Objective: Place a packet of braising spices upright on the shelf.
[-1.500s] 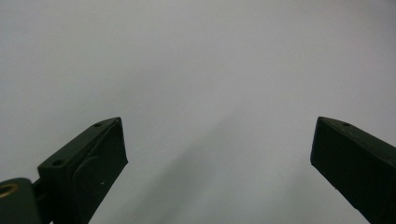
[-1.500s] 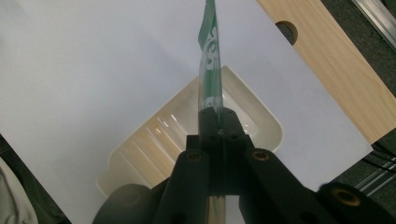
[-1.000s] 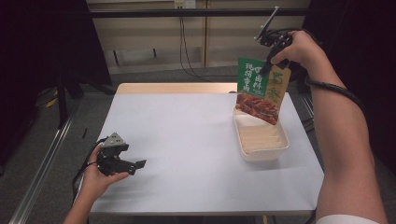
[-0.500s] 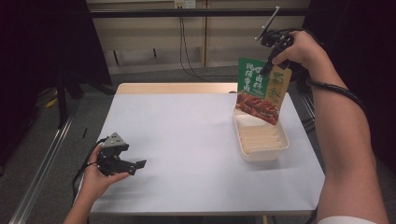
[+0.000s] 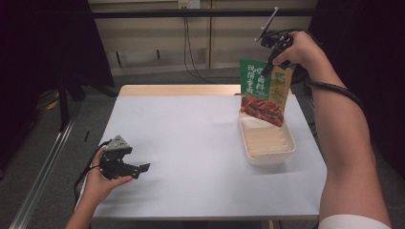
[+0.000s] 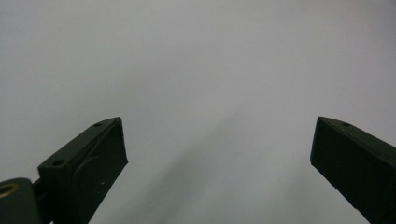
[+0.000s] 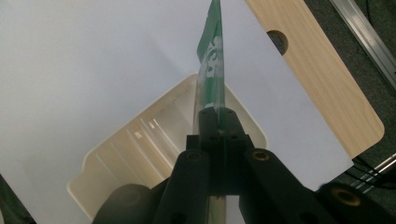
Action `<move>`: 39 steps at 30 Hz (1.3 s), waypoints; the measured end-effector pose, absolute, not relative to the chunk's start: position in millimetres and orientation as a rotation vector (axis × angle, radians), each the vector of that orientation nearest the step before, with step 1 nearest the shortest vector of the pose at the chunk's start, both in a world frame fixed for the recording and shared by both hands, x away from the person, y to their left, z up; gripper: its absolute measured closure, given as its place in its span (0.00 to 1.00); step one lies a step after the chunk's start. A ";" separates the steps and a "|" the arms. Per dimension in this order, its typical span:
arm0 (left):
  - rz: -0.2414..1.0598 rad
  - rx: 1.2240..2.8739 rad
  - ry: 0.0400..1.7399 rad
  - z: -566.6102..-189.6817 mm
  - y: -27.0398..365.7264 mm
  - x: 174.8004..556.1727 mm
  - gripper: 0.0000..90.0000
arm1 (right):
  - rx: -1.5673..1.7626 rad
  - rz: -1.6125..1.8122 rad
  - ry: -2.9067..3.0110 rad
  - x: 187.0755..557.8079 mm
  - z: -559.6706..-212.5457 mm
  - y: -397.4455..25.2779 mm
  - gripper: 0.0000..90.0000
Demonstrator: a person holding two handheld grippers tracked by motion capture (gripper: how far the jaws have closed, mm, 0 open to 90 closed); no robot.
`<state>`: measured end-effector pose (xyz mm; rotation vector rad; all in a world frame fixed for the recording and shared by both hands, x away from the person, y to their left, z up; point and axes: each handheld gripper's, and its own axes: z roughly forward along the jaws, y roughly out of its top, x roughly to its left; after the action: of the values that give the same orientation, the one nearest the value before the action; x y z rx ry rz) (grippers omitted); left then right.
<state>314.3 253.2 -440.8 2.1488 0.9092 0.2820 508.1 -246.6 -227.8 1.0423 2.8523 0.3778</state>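
Green packet (image 5: 265,90) pinched in right gripper (image 5: 267,67), above tray (image 5: 267,152).

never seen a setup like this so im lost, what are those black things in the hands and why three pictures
A person holds a hand-operated black gripper in each hand. One picture comes from a camera above the pale grey table; the other two come from cameras riding on each gripper, looking along its jaws. The left gripper rests low near the table's front left, jaws apart, holding nothing. The right gripper is raised and shut on the top edge of a green printed snack pouch, which hangs over a cream ridged plastic tray.
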 end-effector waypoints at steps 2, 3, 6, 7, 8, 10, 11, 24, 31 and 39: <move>0.293 2.152 0.916 -440.2 253.3 314.0 0.04 | 1.038 0.371 2.850 508.2 -228.0 -245.2 1.00; 0.291 2.163 0.904 -439.7 254.1 314.2 0.04 | 1.010 0.373 2.854 509.3 -228.3 -245.7 1.00; 0.291 2.159 0.906 -439.5 254.4 313.9 0.04 | 1.011 0.381 2.851 509.2 -228.1 -244.1 1.00; 0.296 2.155 0.908 -439.5 254.3 313.8 0.04 | 1.008 0.384 2.861 509.2 -227.4 -243.7 1.00; 0.296 2.154 0.909 -439.4 254.3 313.9 0.04 | 1.001 0.385 2.854 509.1 -227.4 -243.2 1.00; 0.291 2.154 0.906 -439.2 254.5 314.1 0.04 | 1.002 0.374 2.863 509.6 -227.6 -243.6 1.00; 0.290 2.154 0.906 -439.2 254.4 314.1 0.04 | 0.999 0.352 2.845 510.0 -227.5 -243.8 1.00; 0.295 2.140 0.916 -438.5 253.7 313.5 0.04 | 1.068 0.349 2.883 514.0 -255.2 -245.8 1.00; 0.291 2.154 0.904 -437.4 253.8 313.5 0.04 | 1.163 0.376 2.851 511.9 -260.9 -253.1 0.91; 0.288 2.159 0.893 -436.6 251.9 314.1 0.04 | 1.229 0.427 2.772 507.3 -245.8 -251.5 0.60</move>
<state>314.1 251.9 -436.6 2.1590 0.8929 0.2883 507.3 -251.5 -245.8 1.2286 2.7716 0.4272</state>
